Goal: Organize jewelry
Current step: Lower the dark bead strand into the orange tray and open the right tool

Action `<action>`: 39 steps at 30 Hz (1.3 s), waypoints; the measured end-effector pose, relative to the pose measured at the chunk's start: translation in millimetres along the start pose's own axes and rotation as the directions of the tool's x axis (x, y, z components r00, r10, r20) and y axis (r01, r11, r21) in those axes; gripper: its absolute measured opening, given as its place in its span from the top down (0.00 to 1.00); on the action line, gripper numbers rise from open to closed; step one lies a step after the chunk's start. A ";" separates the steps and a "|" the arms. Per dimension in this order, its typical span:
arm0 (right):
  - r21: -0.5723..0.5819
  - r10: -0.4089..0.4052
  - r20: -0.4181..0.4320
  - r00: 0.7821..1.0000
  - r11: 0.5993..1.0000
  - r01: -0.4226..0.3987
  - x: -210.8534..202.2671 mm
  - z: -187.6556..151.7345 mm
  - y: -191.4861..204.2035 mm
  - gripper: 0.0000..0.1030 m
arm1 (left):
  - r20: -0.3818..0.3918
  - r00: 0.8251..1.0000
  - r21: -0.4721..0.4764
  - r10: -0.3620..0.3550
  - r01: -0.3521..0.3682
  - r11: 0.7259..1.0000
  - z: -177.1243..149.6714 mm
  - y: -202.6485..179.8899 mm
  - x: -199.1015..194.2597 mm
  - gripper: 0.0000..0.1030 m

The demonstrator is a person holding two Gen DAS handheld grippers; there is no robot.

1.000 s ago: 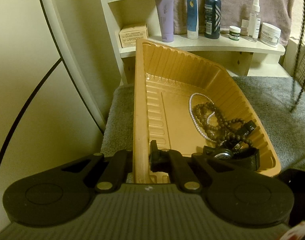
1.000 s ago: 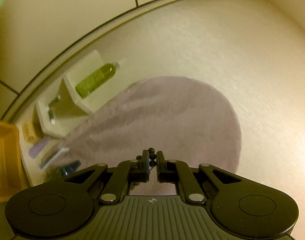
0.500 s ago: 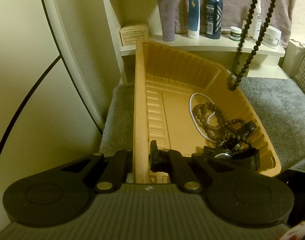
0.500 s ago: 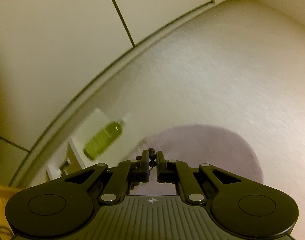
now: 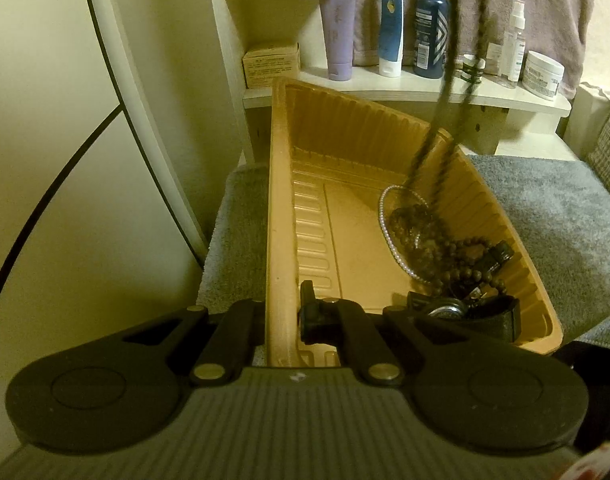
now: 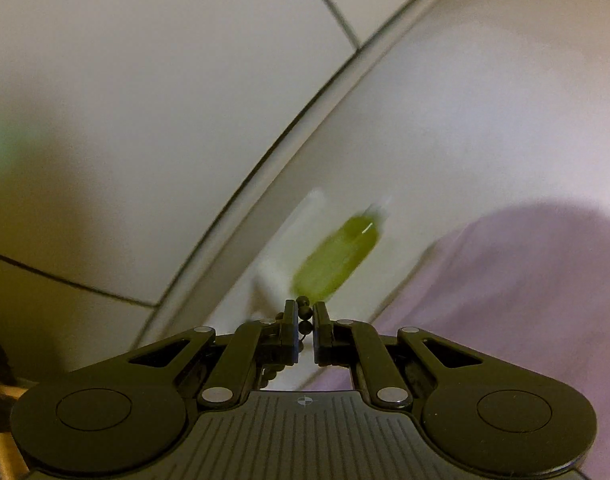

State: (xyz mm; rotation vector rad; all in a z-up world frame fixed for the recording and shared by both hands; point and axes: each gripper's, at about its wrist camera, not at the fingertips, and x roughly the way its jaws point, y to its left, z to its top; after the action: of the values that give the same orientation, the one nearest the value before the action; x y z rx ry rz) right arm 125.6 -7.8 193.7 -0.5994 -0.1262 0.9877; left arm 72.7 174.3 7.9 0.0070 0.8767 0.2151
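Note:
My left gripper point(image 5: 283, 312) is shut on the left rim of an orange plastic tray point(image 5: 281, 208) and holds it tilted on a grey towel point(image 5: 553, 208). In the tray's right corner lie a white pearl necklace point(image 5: 385, 224), a brown bead strand point(image 5: 445, 252) and a black watch point(image 5: 465, 312). A long dark bead necklace point(image 5: 441, 112) hangs down from above, blurred, with its lower end in the tray. My right gripper point(image 6: 305, 322) is shut on that dark bead necklace point(image 6: 304, 312); its view points at a pale wall.
A white shelf point(image 5: 405, 88) behind the tray holds a purple tube point(image 5: 339, 32), a blue tube point(image 5: 391, 24), a dark spray bottle point(image 5: 431, 24) and small jars. A cardboard box point(image 5: 271, 64) sits at its left. A blurred green bottle point(image 6: 337, 256) and a mauve cloth point(image 6: 505, 300) show in the right wrist view.
The hanging dark necklace has swung left over the tray and come down until its lower end reaches inside. The right wrist view has swept across the wall. The left gripper and tray held still.

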 end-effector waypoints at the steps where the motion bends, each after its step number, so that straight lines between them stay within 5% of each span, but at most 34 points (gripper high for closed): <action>1: 0.030 0.018 -0.012 1.000 0.999 -0.017 3.6 -5.4 1.2 0.94 | 0.000 1.000 -0.001 0.000 0.000 1.000 -0.2 0.0 0.3 0.97; 5: 0.132 0.100 -0.076 0.992 0.987 -0.089 18.1 -23.9 8.1 0.94 | -0.002 1.000 -0.003 -0.001 0.001 1.000 -0.4 0.9 0.9 0.97; 14: 0.273 0.301 -0.190 0.934 0.931 -0.244 55.9 -58.4 33.4 0.94 | -0.005 1.000 -0.003 -0.003 0.003 1.000 -0.5 1.8 3.0 0.97; 30: 0.423 0.401 -0.337 0.852 0.873 -0.243 95.6 -119.5 51.1 0.94 | -0.020 0.999 -0.019 -0.027 0.027 0.999 -2.1 9.3 10.7 0.98; 39: 0.461 0.423 -0.371 0.827 0.857 -0.231 109.7 -136.0 59.8 0.94 | -0.026 0.999 -0.027 -0.040 0.039 0.999 -2.8 12.8 13.5 0.98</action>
State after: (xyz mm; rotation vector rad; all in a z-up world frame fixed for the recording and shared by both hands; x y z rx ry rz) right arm 191.6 48.9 30.8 -0.4684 0.6198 1.1434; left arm 76.5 189.2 -3.0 -0.0383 0.8993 0.1905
